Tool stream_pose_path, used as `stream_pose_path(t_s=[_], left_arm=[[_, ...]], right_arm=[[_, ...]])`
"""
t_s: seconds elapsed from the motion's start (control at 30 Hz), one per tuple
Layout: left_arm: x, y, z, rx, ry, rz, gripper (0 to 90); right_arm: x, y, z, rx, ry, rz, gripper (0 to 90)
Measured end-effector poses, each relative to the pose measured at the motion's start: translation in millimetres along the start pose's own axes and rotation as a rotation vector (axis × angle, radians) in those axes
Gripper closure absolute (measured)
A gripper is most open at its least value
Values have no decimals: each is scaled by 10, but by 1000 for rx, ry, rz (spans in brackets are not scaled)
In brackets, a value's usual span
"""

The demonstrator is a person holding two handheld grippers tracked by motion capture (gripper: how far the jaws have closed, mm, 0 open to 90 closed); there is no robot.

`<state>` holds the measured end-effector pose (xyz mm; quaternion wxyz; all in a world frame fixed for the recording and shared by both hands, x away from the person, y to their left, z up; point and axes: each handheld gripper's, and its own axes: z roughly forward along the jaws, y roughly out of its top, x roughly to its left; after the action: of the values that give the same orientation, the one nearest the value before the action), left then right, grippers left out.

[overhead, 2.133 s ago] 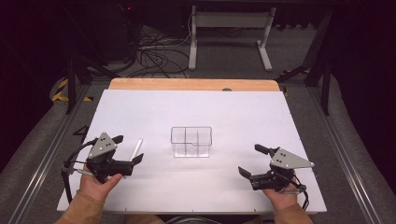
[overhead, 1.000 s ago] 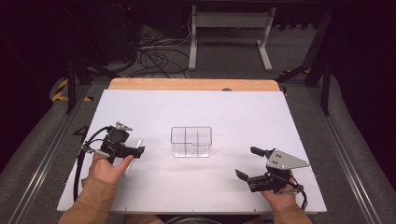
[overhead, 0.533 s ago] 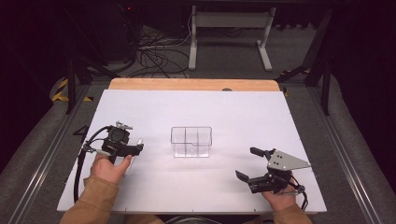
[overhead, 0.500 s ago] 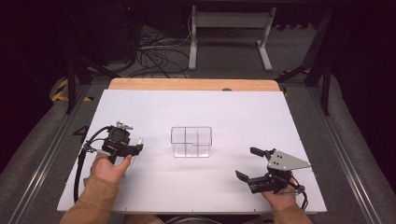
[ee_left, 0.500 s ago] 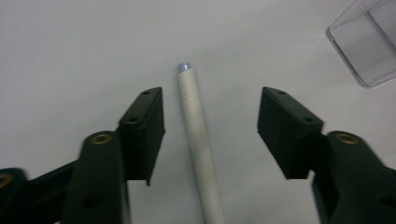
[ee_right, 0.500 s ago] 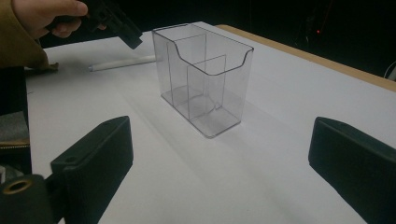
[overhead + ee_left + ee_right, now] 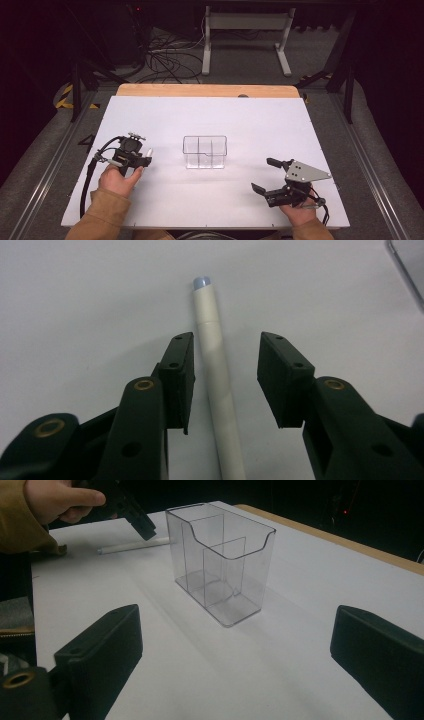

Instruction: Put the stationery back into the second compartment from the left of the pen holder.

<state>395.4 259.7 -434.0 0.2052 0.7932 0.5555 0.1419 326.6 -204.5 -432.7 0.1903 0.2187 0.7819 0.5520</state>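
A white pen (image 7: 215, 365) with a pale blue tip lies flat on the white table (image 7: 250, 120), left of a clear plastic holder (image 7: 205, 151) with inner dividers. My left gripper (image 7: 227, 342) points down over the pen and straddles its barrel. Its jaws have just been closing. The left pad sits right beside the barrel, while a gap remains at the right pad, so it is open. From above, the left gripper (image 7: 142, 159) covers most of the pen (image 7: 148, 151). My right gripper (image 7: 262, 174) rests wide open at the front right, facing the holder (image 7: 220, 560), with nothing between its fingers.
A bare wooden strip (image 7: 205, 90) runs along the table's far edge. Beyond it are a dark floor with cables and a metal stand. The left gripper's cable (image 7: 90, 175) loops along the table's left side. Bare table lies between the holder and the right gripper.
The left hand has gone from the front left up to the pen and tipped its gripper down over it. The right gripper has kept its place.
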Motion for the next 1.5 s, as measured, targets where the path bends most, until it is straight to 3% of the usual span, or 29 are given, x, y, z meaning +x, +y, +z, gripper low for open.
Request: stream_pose_path(t_s=[0.17,0.73,1.13,1.37,1.5], left_arm=[[10,14,70,38,4,-9,632],[32,41,156,95,8,-33,732],[34,39,166,82,29,-50,778],[56,40,149,86,9,-59,780],[72,35,62,36,-7,-48,781]], right_arm=[[1,3,-3,-1,0,-1,68],[3,-1,7,6,-2,-10,68],[8,-5,15,11,-6,-16,68],[10,-6,17,12,-7,-17,68],[13,-4,19,9,-3,-17,68]])
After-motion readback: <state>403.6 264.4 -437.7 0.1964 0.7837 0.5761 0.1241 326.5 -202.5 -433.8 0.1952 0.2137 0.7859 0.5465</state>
